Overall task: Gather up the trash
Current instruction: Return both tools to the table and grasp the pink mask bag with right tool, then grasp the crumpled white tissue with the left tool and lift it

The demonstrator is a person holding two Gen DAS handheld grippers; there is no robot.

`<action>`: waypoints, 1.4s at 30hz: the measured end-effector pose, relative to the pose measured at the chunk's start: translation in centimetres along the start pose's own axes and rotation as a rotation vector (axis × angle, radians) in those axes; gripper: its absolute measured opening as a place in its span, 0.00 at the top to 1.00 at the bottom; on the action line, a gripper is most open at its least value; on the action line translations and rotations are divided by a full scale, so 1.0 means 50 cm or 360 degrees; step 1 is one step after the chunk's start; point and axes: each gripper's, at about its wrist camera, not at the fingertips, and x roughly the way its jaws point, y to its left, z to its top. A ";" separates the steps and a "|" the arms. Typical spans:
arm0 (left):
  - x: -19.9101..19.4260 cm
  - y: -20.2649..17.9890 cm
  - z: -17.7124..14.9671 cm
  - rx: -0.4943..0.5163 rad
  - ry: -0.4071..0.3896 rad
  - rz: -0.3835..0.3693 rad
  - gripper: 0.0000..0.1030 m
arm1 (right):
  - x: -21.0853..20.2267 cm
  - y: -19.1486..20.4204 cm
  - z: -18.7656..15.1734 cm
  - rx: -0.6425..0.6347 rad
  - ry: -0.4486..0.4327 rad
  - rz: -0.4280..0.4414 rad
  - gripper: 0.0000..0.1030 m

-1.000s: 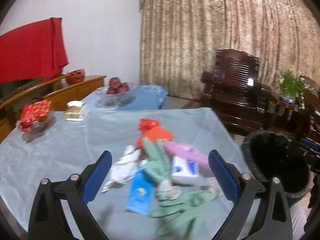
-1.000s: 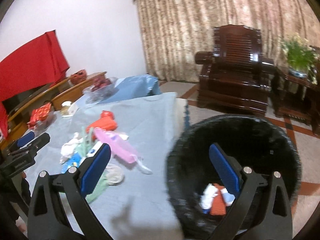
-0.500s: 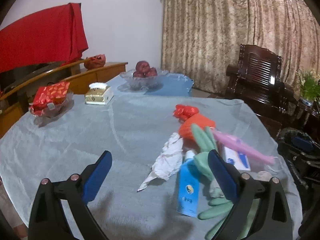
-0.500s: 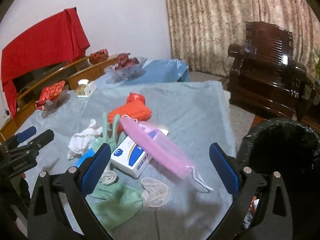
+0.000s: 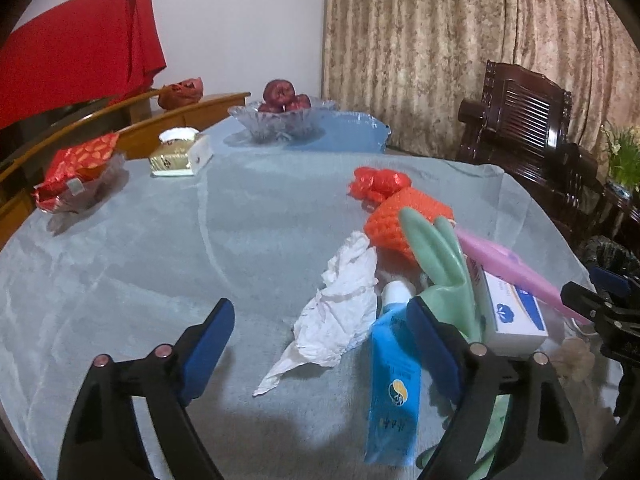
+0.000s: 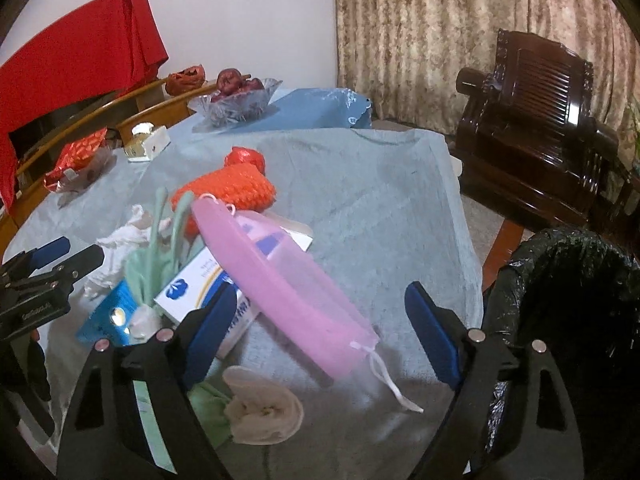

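both open grippers hover over table trash [image 5: 340, 312].

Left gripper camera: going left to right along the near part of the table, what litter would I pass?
Crumpled white tissue → blue tube → green rubber glove → white box with blue logo → the other gripper at the right edge.

left half of the tablecloth [image 5: 132, 264] lies bare; i see open passage there. trash pile crowds the right side: white tissue [image 5: 340, 304], blue tube [image 5: 394, 384], green glove [image 5: 444, 268], pink mask [image 6: 280, 280]. black bin [image 6: 572, 312] flanks the table's right edge.
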 end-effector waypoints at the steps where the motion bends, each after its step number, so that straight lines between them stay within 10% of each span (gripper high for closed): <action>1: 0.006 0.001 0.000 -0.0002 0.0008 -0.0002 0.17 | 0.005 -0.001 -0.002 -0.0003 0.0016 0.0003 0.20; 11: 0.053 0.003 0.000 -0.0040 0.0095 -0.0051 0.34 | 0.061 -0.001 -0.009 -0.0013 0.0155 0.0077 0.41; 21: 0.056 0.000 0.006 -0.0052 0.0126 -0.0141 0.81 | 0.053 0.009 0.001 -0.0063 0.0174 0.0185 0.95; 42: -0.101 -0.028 0.026 -0.0025 -0.0061 -0.0183 0.94 | -0.129 0.000 0.034 0.0004 -0.0052 0.0239 0.96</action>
